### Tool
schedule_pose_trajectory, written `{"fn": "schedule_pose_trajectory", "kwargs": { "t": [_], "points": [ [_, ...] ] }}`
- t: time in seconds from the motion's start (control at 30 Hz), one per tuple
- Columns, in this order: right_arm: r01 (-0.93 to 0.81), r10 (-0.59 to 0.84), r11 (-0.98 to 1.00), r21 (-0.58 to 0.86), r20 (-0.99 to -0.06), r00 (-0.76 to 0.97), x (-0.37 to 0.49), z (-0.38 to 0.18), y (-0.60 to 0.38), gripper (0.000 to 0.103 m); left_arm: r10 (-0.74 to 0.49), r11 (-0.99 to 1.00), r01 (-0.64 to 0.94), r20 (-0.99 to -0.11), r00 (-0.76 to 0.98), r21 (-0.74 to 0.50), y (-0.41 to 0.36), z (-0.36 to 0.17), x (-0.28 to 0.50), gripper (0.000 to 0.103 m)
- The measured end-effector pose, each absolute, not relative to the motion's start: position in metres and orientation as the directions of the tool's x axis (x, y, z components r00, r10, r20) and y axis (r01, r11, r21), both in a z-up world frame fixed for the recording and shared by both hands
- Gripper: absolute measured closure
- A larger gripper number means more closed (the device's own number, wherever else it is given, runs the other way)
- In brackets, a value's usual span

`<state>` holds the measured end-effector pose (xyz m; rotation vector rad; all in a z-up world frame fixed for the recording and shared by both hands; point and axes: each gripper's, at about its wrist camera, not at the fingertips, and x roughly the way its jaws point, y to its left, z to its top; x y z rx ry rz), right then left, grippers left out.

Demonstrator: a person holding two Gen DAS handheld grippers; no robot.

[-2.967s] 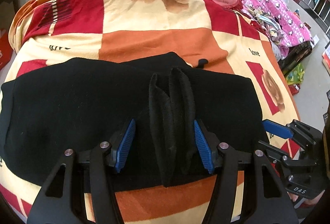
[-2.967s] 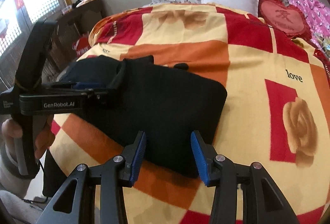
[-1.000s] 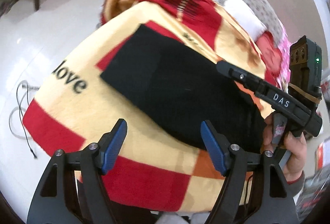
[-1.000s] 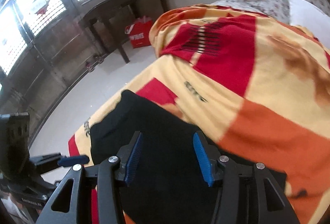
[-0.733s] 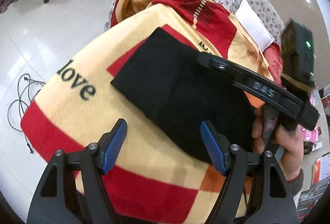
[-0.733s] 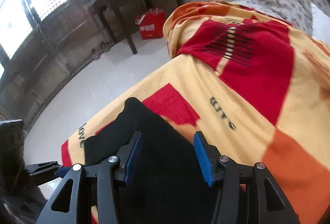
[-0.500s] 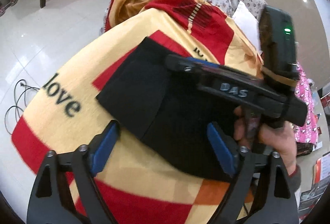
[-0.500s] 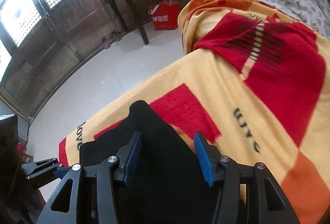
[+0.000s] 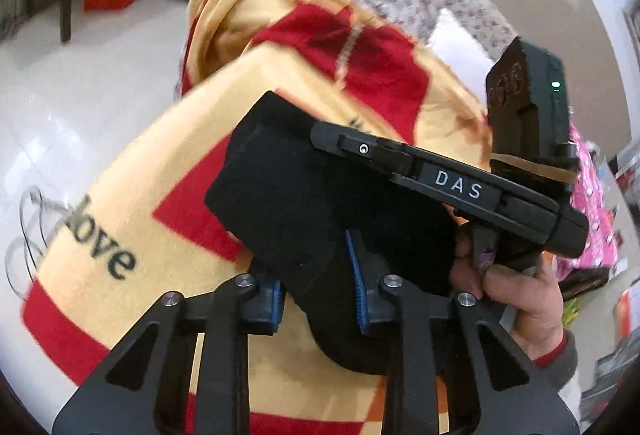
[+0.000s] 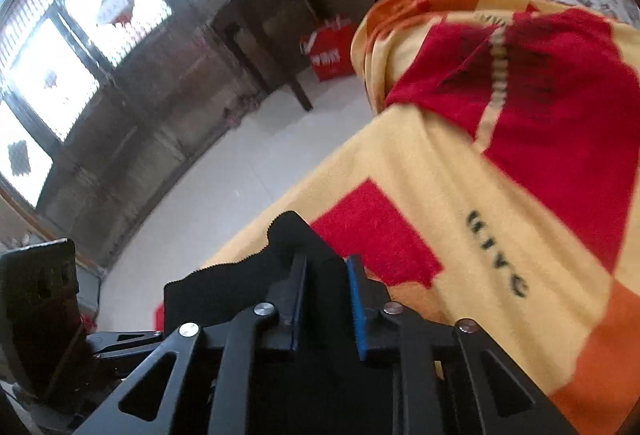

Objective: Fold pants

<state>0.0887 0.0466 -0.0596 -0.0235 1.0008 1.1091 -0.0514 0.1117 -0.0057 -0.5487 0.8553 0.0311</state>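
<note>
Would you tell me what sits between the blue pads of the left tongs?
A fold of the black pants fills the gap of the left tongs, seen in the left wrist view.

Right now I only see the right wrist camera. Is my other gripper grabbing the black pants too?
Observer: Yes. The left gripper has its jaws pinched on the near edge of the pants.
Operator: Is anything on the floor on that side?
Observer: A white cable lies looped there, beside the blanket corner.
Operator: Is my right gripper switched on?
Observer: A green light glows on the box at its back end.
</note>
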Motion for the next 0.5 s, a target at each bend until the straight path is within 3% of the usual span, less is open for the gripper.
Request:
{"fn": "schedule_pose_trajectory", "kwargs": {
  "t": [0.1,0.27,0.3,0.33,0.4,0.5],
  "points": [
    [-0.746,0.762,0.501,0.439,-0.632,0.140,0.079,-0.030,0.016,0.088,-0.153,0.915,-0.154,-0.676,0.720,-0.372,0.084,0.024,-0.061,0.079],
    [-0.626,0.788,0.587,0.513,-0.539,0.297,0.063,0.012,-0.074,0.087,-0.240,0.949,0.045,-0.627,0.741,-0.311,0.020,0.051,-0.063,0.082],
    [-0.593,0.794,0.594,0.544,-0.516,0.321,0.059,0.015,-0.096,0.081,-0.253,0.951,0.068,-0.631,0.733,-0.302,0.008,0.050,-0.060,0.082],
    [-0.561,0.796,0.599,0.571,-0.502,0.339,0.058,0.016,-0.109,0.064,-0.256,0.952,0.078,-0.637,0.727,-0.295,0.001,0.048,-0.058,0.082],
    [-0.461,0.825,0.562,0.686,-0.430,0.366,0.055,0.011,-0.152,0.043,-0.264,0.955,0.100,-0.653,0.709,-0.278,-0.018,0.040,-0.053,0.082],
    [-0.356,0.864,0.452,0.818,-0.302,0.403,0.048,0.006,-0.196,0.037,-0.269,0.960,0.136,-0.685,0.677,-0.243,-0.041,0.027,-0.053,0.082]
  ]
}}
